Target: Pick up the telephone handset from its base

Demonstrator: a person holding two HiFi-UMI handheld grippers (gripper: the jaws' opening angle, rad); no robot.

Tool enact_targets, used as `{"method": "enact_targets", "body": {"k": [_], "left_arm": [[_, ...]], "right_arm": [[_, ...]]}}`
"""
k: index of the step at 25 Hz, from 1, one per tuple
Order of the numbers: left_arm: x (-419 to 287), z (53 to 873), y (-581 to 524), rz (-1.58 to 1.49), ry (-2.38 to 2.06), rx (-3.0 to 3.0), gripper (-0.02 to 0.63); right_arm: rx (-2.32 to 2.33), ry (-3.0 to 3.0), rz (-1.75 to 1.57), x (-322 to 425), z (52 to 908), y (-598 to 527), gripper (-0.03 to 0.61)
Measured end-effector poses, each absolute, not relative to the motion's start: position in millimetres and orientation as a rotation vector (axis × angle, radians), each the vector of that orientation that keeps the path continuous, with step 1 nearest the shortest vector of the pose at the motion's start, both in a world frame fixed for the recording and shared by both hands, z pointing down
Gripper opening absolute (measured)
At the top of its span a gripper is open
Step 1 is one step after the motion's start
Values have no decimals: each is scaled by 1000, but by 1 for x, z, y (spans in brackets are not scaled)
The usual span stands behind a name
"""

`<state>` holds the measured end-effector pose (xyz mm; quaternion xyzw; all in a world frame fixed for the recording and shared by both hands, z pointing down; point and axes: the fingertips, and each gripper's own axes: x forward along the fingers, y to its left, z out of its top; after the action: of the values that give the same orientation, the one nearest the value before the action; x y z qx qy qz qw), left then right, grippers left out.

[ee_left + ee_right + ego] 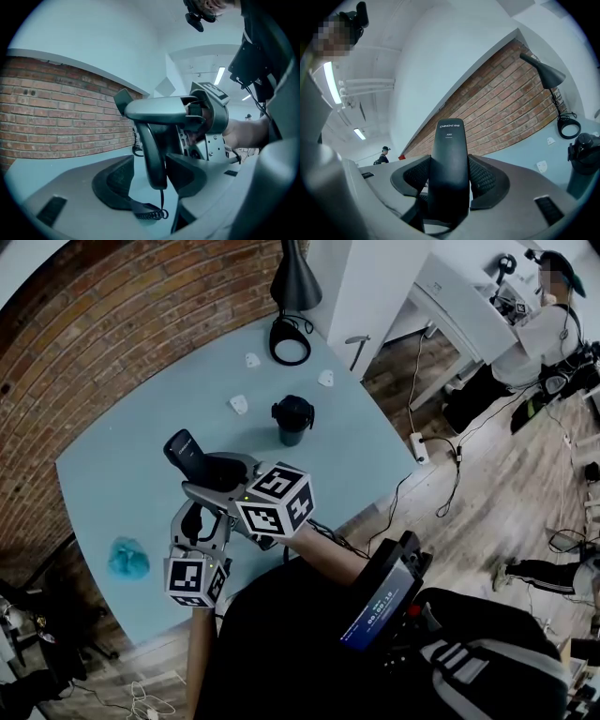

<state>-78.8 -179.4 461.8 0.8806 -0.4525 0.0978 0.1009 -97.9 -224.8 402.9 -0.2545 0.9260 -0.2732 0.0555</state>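
Holding the handset (449, 164) clamped in your right gripper (449, 183), you have it above the table (131, 484), at nine o'clock from the cup (293, 420). Your left gripper (151, 180) stands wide open, and the lifting seems done.

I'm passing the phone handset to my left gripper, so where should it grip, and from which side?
Likely the cord end of the handset, below the right gripper's clamp on its middle. That stretch is bare and slim, and hangs upright between the open left gripper's pads: come head-on and close across its narrow sides, above the coiled cord.
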Motion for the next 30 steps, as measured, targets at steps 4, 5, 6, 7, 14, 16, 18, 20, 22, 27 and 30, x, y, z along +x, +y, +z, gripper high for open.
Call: {"method": "enact_targets", "body": {"k": [4, 5, 6, 7, 14, 16, 18, 20, 22, 27, 30], "left_arm": [[-78, 462, -179, 295, -1337, 2605, 190], [-77, 462, -180, 291, -1333, 2604, 161], [-77, 463, -180, 288, -1331, 2598, 161], [-78, 464, -181, 287, -1329, 2592, 158], [-88, 476, -176, 360, -1341, 2570, 147], [-89, 478, -174, 375, -1344, 2571, 147], [-90, 480, -174, 372, -1341, 2567, 147], [-92, 482, -174, 369, -1333, 2558, 146], [-94, 483, -174, 367, -1336, 2556, 146], [-97, 477, -174, 322, -1375, 2557, 144], [-97, 477, -173, 295, -1390, 2559, 144]], "right_arm": [[-750, 2855, -763, -104, 400, -220, 245], [-744, 2865, -752, -105, 400, -220, 245], [-738, 2873, -744, -106, 400, -221, 245], [-733, 2881, -739, -106, 401, -221, 245], [-663, 2933, -638, -113, 402, -212, 245], [-639, 2968, -570, -116, 401, -207, 245], [-613, 3012, -490, -120, 401, -202, 247], [-576, 3064, -391, -125, 400, -195, 245], [-538, 3109, -291, -129, 399, -188, 242], [-496, 3121, -241, -131, 395, -186, 242], [-465, 3142, -199, -131, 393, -182, 244]]}}
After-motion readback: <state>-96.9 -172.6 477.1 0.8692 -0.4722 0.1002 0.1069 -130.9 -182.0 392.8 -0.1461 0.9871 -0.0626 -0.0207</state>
